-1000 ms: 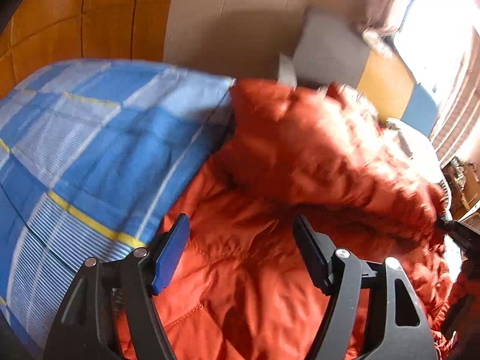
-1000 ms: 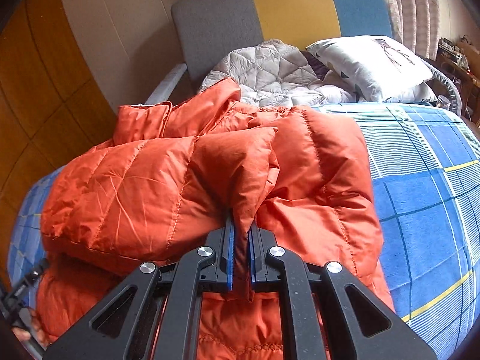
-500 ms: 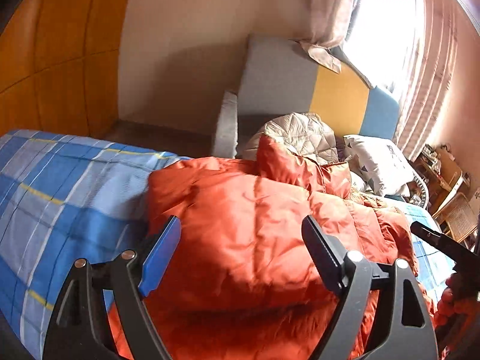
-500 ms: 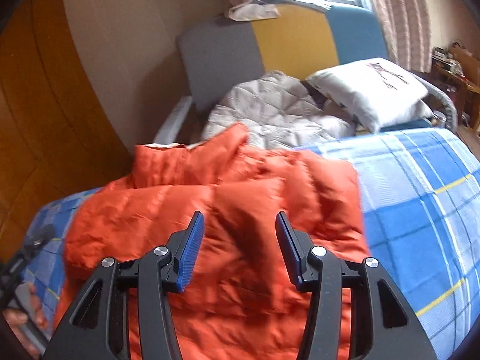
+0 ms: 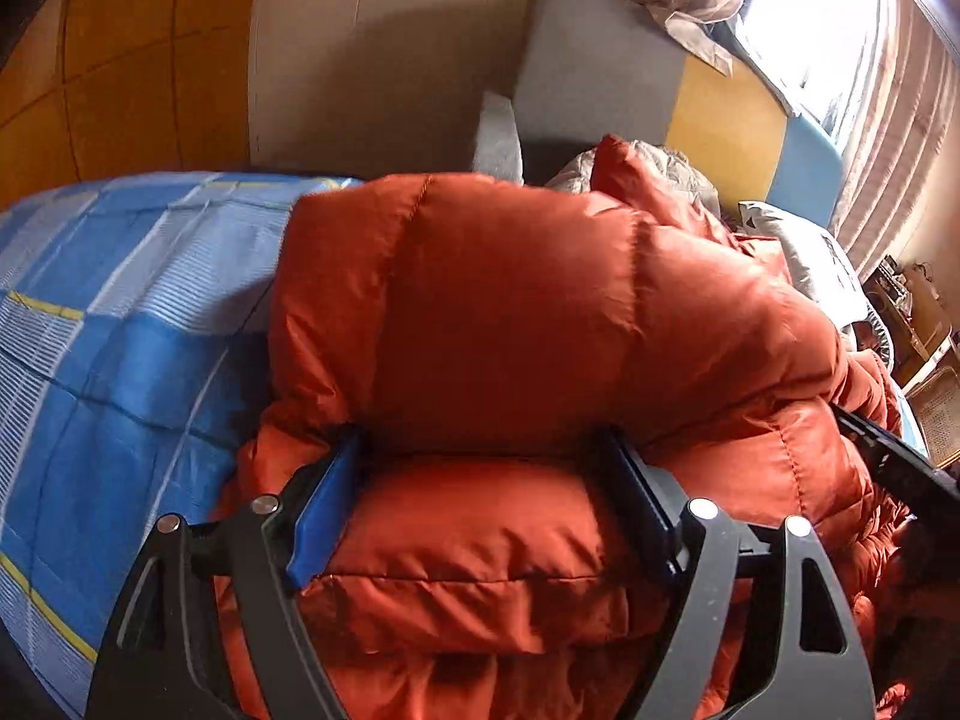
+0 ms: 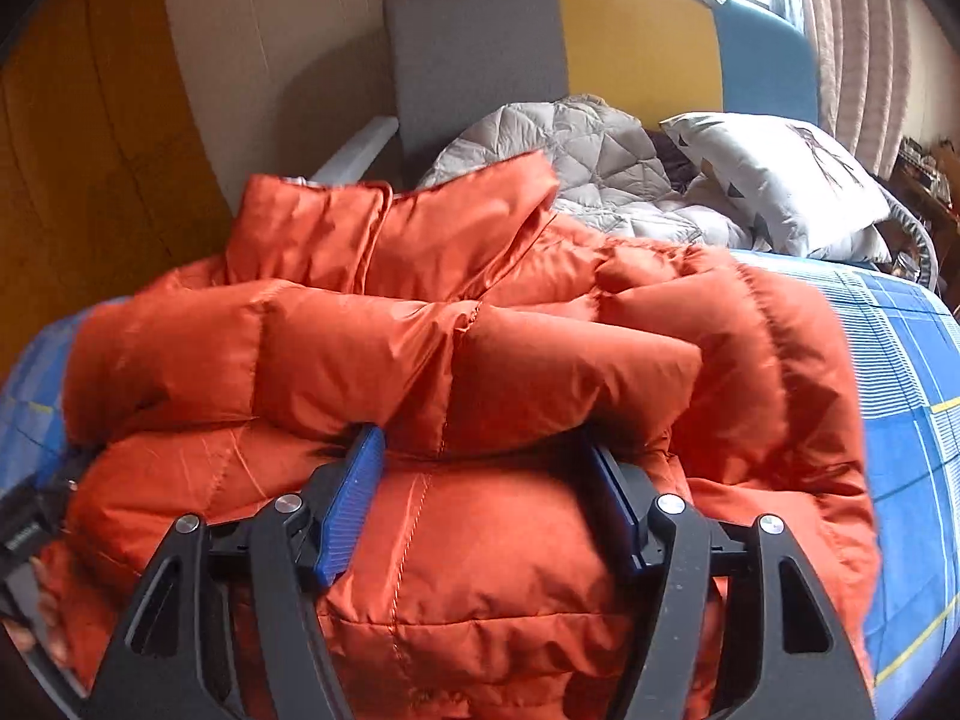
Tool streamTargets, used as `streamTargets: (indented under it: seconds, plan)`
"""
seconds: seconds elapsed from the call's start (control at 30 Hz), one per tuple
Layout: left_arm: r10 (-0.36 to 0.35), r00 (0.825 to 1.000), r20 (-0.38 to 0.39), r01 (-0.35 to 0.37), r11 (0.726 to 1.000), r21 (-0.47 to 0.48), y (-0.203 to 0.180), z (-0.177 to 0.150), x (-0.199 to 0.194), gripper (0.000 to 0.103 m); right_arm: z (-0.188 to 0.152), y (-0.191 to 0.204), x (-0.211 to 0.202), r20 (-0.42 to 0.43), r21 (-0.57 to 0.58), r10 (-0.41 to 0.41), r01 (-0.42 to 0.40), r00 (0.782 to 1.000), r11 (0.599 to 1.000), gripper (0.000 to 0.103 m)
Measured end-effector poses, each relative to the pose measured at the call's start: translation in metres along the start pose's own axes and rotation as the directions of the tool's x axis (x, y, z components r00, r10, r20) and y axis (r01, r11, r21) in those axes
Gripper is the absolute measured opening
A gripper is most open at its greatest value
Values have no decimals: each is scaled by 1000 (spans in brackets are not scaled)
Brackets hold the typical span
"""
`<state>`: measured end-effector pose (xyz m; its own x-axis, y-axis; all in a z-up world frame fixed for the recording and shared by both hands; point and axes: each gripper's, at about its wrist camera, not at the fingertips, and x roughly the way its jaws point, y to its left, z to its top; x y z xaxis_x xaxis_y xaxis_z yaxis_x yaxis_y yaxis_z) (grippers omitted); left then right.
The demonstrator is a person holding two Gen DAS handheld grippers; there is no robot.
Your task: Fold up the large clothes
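The orange puffer jacket lies folded on the bed, its collar toward the grey, yellow and blue headboard. The right gripper has just been opening — its fingers now stand apart, released, with a puffy fold of the jacket bulging between them but not pinched. The left gripper is likewise spread wide over the jacket's other side, fingers loose around the padding — gripping nothing. A grey quilted jacket and a white pillow lie by the headboard.
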<state>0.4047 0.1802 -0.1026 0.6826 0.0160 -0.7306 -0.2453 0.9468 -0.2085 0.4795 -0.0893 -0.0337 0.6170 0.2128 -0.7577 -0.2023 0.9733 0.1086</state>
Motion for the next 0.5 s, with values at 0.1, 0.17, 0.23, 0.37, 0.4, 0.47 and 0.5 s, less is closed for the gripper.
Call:
streamTargets:
  seconds: [0.1, 0.17, 0.23, 0.37, 0.4, 0.47, 0.5]
  plan:
    - [31, 999, -12, -31, 999, 22, -5, -2, 5, 78, -5, 2, 13, -9, -35, -19, 19, 1000, 999, 65]
    - [39, 999, -15, -39, 999, 27, -6, -3, 5, 78, -6, 1, 16, -19, -35, -22, 21, 1000, 999, 65]
    - [58, 998, -15, -57, 998, 33, -9, -2, 2, 78, -7, 2, 17, -24, -40, -27, 26, 999, 999, 65]
    - [64, 997, 41, -65, 997, 34, -25, 8, -28, 77, -7, 4, 18, -24, -49, -37, 36, 999, 998, 65]
    - [48, 996, 78, -52, 998, 47, -34, 13, -37, 78, -8, 4, 17, -22, -48, -36, 35, 999, 998, 65]
    - [14, 995, 101, -22, 997, 79, -49, 23, -43, 80, -9, 3, 16, -19, -44, -31, 31, 999, 999, 65]
    - [0, 994, 105, -11, 995, 101, -58, 27, -43, 80, -10, 3, 15, -18, -43, -30, 29, 999, 999, 66]
